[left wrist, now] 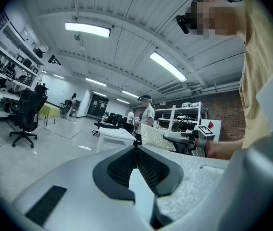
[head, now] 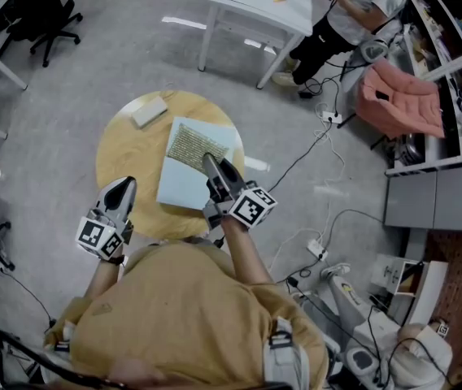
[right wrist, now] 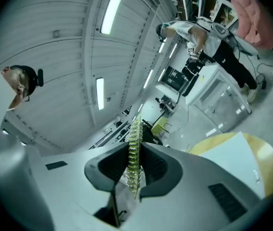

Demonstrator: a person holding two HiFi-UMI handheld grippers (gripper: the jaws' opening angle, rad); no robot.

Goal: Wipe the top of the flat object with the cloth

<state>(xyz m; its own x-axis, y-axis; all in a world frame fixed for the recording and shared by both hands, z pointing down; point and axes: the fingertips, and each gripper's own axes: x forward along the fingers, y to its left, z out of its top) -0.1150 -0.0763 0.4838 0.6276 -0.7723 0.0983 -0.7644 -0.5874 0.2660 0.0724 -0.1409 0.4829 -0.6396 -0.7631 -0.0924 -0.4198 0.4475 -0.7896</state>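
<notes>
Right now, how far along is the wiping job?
Done: the right gripper is shut on the cloth, laid on the flat board. In hand: the cloth covers the board's far part. Left: likely the bare near part; the left gripper is shut, empty.

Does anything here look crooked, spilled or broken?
Nothing spilled or broken. The pale flat board lies slanted on the round table, and the cloth is pinched in the right hand-held gripper.

Pale blue flat board [head: 184, 189] before me, yellow-green mesh cloth [head: 189, 146] spread on its far half, edge pinched in my right gripper [head: 212, 162].
</notes>
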